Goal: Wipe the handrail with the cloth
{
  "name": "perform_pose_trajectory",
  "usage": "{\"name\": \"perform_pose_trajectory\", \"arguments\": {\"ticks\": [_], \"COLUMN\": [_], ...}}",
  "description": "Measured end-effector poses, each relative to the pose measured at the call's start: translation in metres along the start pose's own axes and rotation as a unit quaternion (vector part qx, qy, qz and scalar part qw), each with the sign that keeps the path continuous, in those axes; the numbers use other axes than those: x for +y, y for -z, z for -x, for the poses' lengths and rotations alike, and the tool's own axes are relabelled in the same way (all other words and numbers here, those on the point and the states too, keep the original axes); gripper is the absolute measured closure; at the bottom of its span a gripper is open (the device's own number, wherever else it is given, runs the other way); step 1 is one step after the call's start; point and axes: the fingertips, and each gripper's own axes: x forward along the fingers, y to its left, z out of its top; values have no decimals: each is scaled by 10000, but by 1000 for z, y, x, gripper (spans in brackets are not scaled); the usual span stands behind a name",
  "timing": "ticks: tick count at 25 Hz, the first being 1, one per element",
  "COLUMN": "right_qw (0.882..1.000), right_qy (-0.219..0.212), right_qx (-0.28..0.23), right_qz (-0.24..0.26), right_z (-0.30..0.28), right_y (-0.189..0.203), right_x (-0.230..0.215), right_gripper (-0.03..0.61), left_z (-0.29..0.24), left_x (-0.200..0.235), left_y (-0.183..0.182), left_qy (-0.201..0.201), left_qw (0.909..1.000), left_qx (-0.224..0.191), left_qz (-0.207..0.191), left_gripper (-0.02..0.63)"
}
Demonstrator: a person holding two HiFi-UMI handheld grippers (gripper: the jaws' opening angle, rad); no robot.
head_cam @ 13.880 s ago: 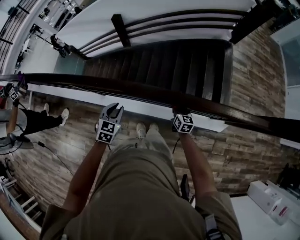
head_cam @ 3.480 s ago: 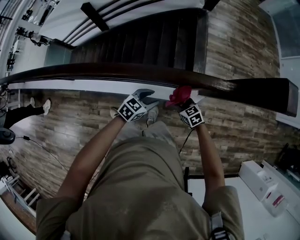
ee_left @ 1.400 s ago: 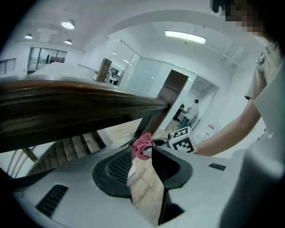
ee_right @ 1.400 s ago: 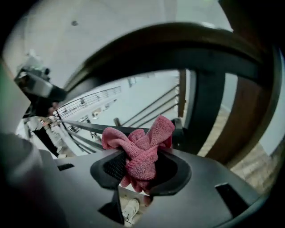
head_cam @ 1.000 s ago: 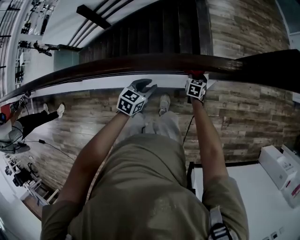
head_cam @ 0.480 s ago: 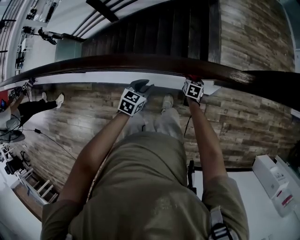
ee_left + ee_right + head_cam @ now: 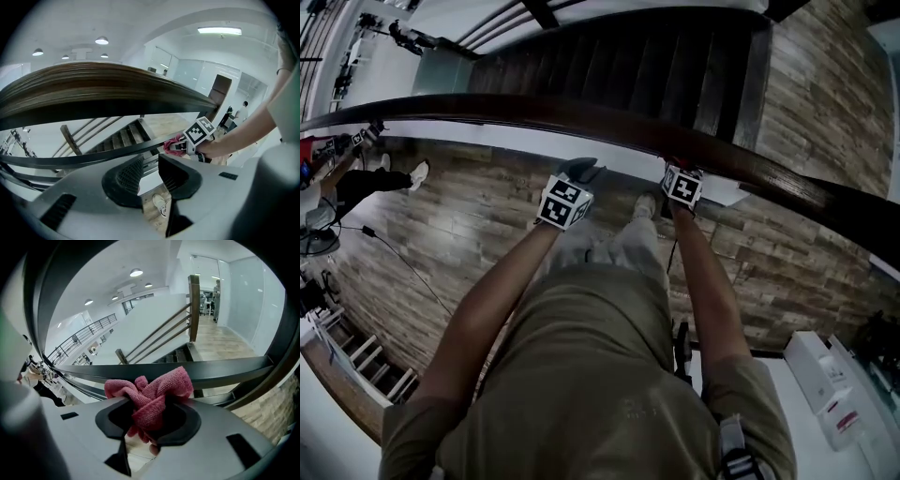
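The right claw [image 7: 151, 422] is clamped on the bunched pink cloth [image 7: 154, 390], right up at the near edge of the dark wooden handrail [image 7: 581, 122]. Beside it, the left claw [image 7: 150, 173] sits just short of the rail, jaws apart and empty, having just been closing a little

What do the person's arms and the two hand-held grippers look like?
The left hand-held gripper and the right hand-held gripper have light grey bodies with black ribbed pads, and each carries a white cube with black square markers. The left one's jaws have just been closing with nothing between. The person wears a khaki shirt with short sleeves; the forearms are bare.
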Motion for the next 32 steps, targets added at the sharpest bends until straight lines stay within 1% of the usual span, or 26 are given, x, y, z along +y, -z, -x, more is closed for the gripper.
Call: {"name": "perform_pose_trajectory", "arguments": {"ticks": [5, 9, 14, 19, 21, 23, 28, 32], "right_qw": [10000, 9998, 9996, 9991, 9992, 9995, 9999, 9997], "right_qy": [73, 175, 229, 347, 318, 239, -76, -200], "right_qx": [14, -42, -153, -212, -221, -174, -2, 95], "right_qz": [62, -2, -54, -132, -110, -60, 108, -95], "right_z": [-12, -20, -41, -47, -52, -57, -75, -83], "right_y": [-5, -8, -2, -8, -8, -8, -8, -12], "right_x": [61, 107, 155, 208, 229, 249, 294, 321], "right_gripper": [426, 426, 426, 426, 426, 426, 426, 426], "left_z": [32, 62, 87, 114, 125, 134, 145, 153], "left_x": [57, 108, 161, 207, 228, 245, 274, 285], "left_y": [22, 36, 55, 69, 75, 81, 92, 91], "left_qy": [-25, -42, -8, -62, -172, -310, -511, -540], "left_qw": [10000, 10000, 9999, 9996, 9995, 9994, 9987, 9984], "left_qx": [-2, -5, 3, -7, -20, -32, -5, 60], "left_qz": [73, 60, -113, -276, -262, -165, 76, 167], "left_gripper": [506, 534, 555, 576, 583, 588, 595, 595]}}
